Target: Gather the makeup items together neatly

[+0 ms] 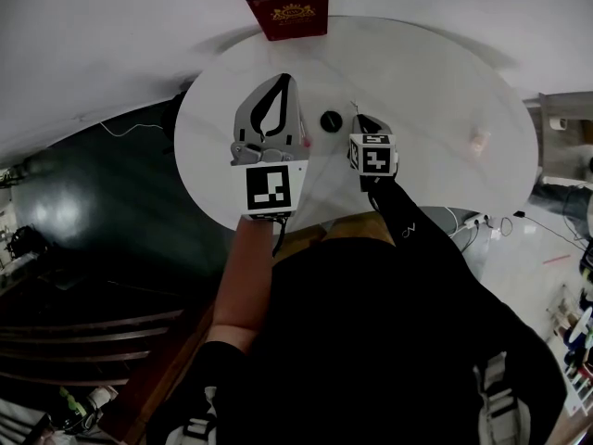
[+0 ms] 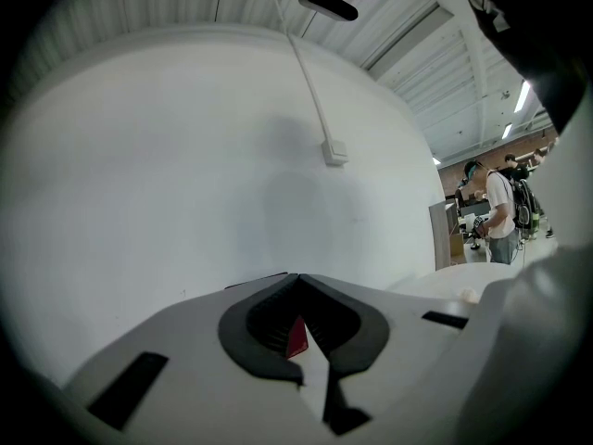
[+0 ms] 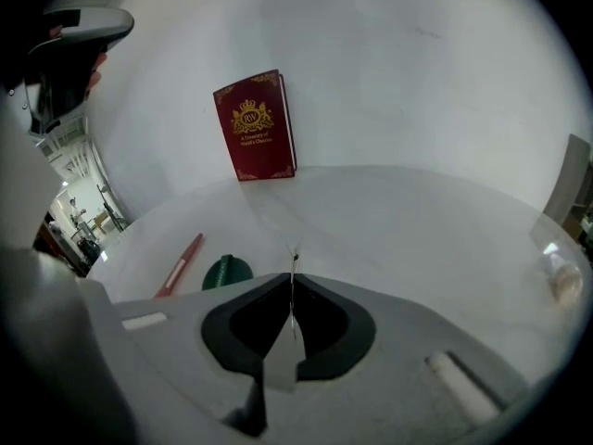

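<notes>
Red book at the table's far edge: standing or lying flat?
Standing. The red book rests on its bottom edge on the table, front cover facing the right gripper view.

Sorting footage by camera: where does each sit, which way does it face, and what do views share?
Head view: on the person's head, steeply down at the table; left tongs, right tongs, arms, torso show.
Left gripper view: on the left tongs, level toward the wall; shut tongs show.
Right gripper view: on the right tongs, tilted down at the table; tongs pinch a thin stick.
Head and right views share red book and disc.
</notes>
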Demonstrator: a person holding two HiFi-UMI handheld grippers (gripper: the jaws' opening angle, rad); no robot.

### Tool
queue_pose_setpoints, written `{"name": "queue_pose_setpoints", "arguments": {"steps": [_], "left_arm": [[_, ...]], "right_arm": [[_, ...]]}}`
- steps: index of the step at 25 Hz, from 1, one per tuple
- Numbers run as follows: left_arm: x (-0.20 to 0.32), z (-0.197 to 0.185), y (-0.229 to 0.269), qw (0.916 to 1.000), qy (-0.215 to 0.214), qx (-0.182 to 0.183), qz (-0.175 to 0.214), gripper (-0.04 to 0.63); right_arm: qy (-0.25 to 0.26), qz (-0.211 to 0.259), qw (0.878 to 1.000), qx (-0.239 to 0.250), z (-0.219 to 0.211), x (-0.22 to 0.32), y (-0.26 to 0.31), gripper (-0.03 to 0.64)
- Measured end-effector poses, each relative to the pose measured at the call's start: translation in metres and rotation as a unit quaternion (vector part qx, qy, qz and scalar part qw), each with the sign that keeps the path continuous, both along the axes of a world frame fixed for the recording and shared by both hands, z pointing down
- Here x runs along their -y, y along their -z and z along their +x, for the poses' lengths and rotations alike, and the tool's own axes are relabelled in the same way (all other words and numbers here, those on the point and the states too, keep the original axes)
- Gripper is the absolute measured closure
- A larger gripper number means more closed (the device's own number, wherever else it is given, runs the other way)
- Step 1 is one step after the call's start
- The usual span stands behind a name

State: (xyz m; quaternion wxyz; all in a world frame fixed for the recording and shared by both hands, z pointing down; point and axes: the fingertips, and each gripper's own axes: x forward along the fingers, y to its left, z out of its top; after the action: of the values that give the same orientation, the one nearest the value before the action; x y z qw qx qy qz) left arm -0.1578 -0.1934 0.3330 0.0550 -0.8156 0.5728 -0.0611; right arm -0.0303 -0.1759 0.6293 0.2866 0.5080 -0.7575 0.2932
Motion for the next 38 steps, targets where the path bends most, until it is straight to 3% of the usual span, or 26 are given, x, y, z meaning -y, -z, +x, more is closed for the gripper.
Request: {"name": "queue_pose_setpoints", "arguments": {"steps": [5, 13, 16, 19, 24, 29, 34, 38], "left_arm": [[-0.001, -0.005, 0.001, 1.0000, 0.003, 0.000, 0.000, 0.586], [-0.001, -0.008, 0.003, 0.9999, 0.009, -0.008, 0.000, 0.586], [-0.002, -0.008, 0.005, 0.9999, 0.008, -0.008, 0.003, 0.586], [-0.002, -0.008, 0.008, 0.9999, 0.007, -0.008, 0.008, 0.586], [0.001, -0.008, 0.019, 0.9997, 0.010, -0.011, 0.018, 0.586], [0.002, -0.006, 0.034, 0.9994, 0.015, -0.006, 0.029, 0.586], [0.002, -0.002, 0.050, 0.9987, 0.016, -0.007, 0.047, 0.586], [-0.001, -0.002, 0.055, 0.9990, 0.022, -0.010, 0.037, 0.586]], "right_arm": [[-0.013, -0.020, 1.000, 0.006, 0.002, -0.005, -0.012, 0.603], [-0.006, -0.006, 1.000, 0.019, -0.001, -0.001, -0.004, 0.575], [-0.002, 0.024, 0.999, 0.029, 0.001, 0.006, 0.012, 0.575], [0.008, 0.086, 0.995, 0.042, 0.005, 0.023, 0.050, 0.575], [0.024, 0.198, 0.978, 0.065, 0.006, 0.054, 0.135, 0.575], [0.041, 0.292, 0.951, 0.091, 0.000, 0.062, 0.222, 0.575], [0.075, 0.358, 0.925, 0.101, -0.011, 0.055, 0.284, 0.575], [0.094, 0.395, 0.907, 0.107, -0.018, 0.046, 0.314, 0.575]]}}
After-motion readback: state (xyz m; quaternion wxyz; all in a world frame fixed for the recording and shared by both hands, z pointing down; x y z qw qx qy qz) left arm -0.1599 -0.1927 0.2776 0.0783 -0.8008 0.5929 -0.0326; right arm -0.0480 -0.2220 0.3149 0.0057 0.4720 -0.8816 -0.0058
